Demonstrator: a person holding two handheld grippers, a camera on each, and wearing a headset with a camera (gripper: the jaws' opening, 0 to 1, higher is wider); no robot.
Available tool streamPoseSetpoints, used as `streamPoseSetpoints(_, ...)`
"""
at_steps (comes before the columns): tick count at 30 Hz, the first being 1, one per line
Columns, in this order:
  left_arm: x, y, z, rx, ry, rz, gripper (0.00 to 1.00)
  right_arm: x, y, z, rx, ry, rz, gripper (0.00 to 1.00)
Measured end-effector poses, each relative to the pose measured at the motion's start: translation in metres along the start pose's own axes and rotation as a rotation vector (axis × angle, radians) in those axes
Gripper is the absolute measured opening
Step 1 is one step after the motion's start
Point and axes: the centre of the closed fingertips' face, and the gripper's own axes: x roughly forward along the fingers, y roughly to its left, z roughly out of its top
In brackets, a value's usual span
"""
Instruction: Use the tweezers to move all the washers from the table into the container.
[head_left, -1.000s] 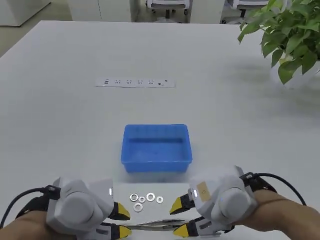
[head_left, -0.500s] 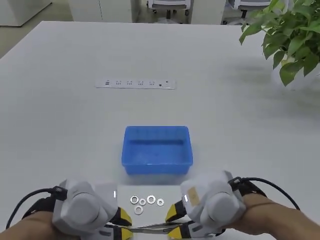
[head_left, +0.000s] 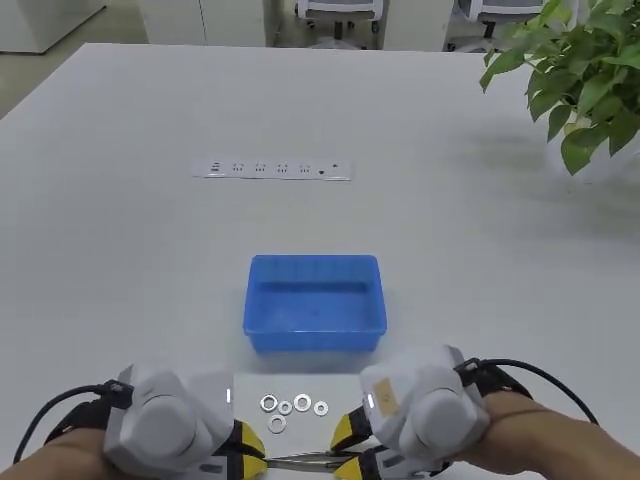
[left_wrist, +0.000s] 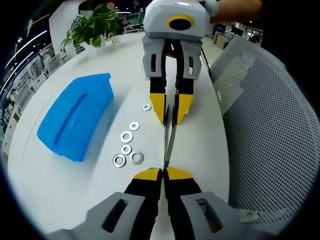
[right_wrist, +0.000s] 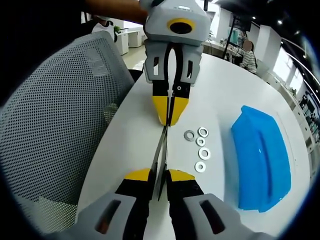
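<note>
Gripping opposite ends of the thin, springy, likely slippery tweezers (left_wrist: 170, 137), left gripper (left_wrist: 163, 172) and right gripper (right_wrist: 159, 176) meet at the desk's (head_left: 120, 260) near edge.

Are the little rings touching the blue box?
Apart. The head view shows bare table between the washers and the box.

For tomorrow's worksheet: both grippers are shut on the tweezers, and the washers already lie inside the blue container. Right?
No. The head view shows the washers on the table, in front of the blue container, not inside it. The left gripper and right gripper are shut on the tweezers.
</note>
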Motion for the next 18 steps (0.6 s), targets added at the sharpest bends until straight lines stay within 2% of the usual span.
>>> streamPoseSetpoints(10,-0.001,-0.001,0.002,0.037,-0.006,-0.001,0.06,0.0,-0.001,0.0,0.007,0.002,-0.007,0.13)
streamPoseSetpoints(18,-0.013,-0.001,0.009,0.051,-0.017,0.007,0.06,0.001,-0.002,0.003,0.008,0.0,-0.012,0.14)
